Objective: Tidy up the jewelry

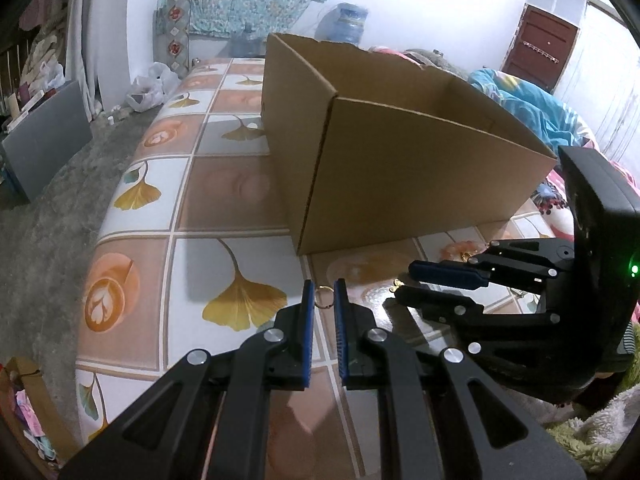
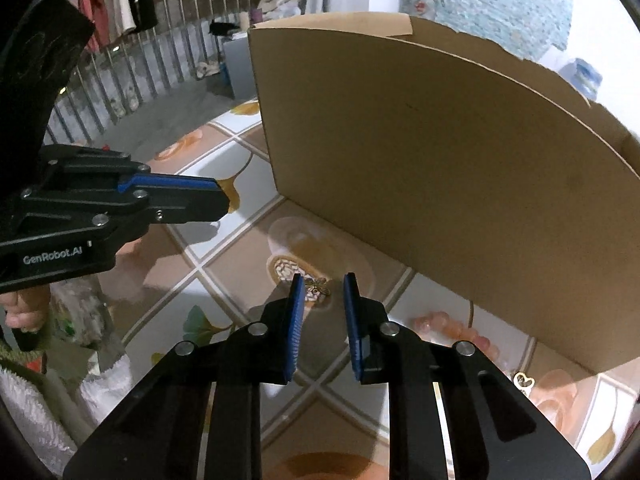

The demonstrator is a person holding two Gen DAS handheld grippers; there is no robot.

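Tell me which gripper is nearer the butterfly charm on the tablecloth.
Right. The right gripper straddles the butterfly charm, which lies between its fingertips. The left gripper sits off to the charm's left in the right wrist view, clearly apart.

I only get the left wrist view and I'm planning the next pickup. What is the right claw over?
Observer: A small insect-shaped gold charm lies on the tablecloth between the right claw's fingers.
Operator: Is it gripped?
Observer: No. It sits close to one blue pad, with a clear gap to the other.
Operator: Anything else nearby?
Observer: A gold heart-shaped piece lies by the cardboard box's near corner, past the pink beads.
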